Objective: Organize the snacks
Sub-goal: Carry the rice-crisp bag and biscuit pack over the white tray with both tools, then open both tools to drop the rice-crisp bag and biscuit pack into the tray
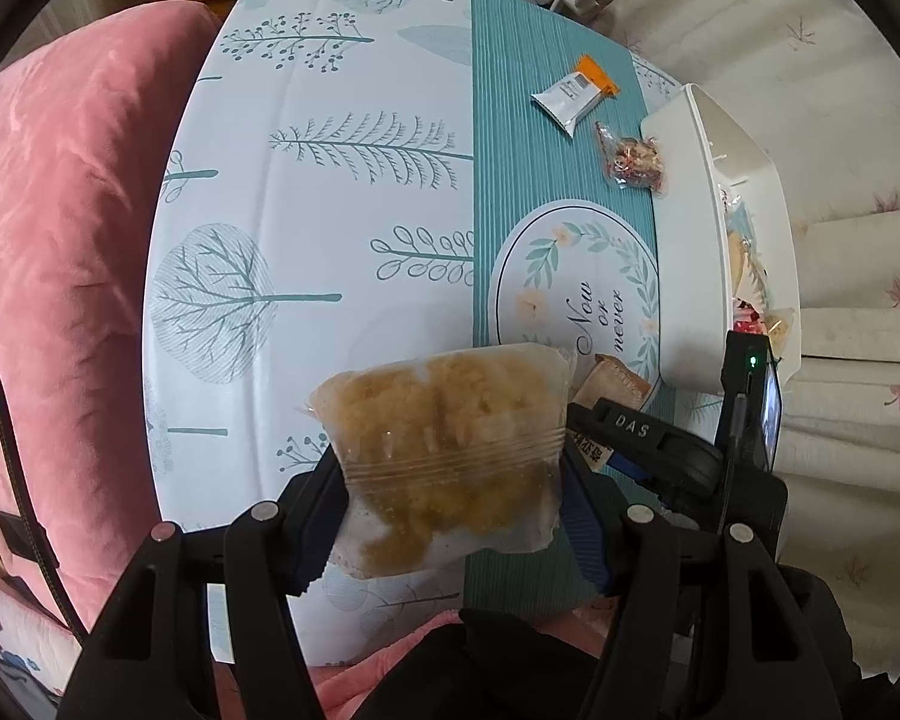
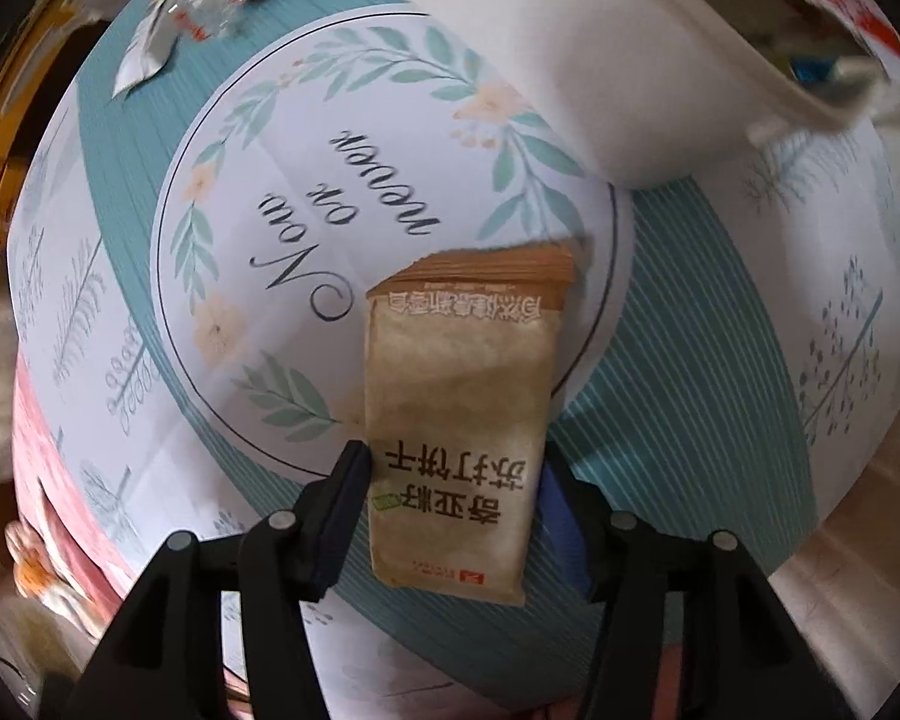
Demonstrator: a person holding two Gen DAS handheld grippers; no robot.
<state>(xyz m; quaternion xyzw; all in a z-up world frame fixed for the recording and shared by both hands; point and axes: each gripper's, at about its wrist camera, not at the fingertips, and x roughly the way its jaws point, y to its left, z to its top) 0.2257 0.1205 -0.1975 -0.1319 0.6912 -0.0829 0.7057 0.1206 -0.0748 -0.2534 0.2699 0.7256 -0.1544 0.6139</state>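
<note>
Left tool [image 1: 450, 504] closed on a clear pouch [image 1: 444, 456] of yellow crumbly snack, gripped at both side edges and lifted off the worktop [image 1: 306, 228], probably so that the soft content is not crushed from above. Right tool [image 2: 450, 516] closed on a tan cracker pack [image 2: 459, 420], pinched across the lower half with the long end pointing forward, away from the tool; such a hold seems good for sliding the pack end-first into a container. Pack also off the worktop, over the round "Now or never" print.

White bin [image 1: 690, 228] ahead and to the right of the left tool, along the worktop edge, with several snacks already inside. Seen from the right tool, the same bin rises ahead and to the upper right, quite near the front end of the pack. Likely reason for both held snacks: transfer into this bin.

Two snacks not yet collected, far ahead of the left tool and just beside the bin: an orange-and-silver bar [image 1: 576, 93] and a small clear bag [image 1: 630, 162] of reddish pieces. Right view blurred, so fine detail there not sure.
</note>
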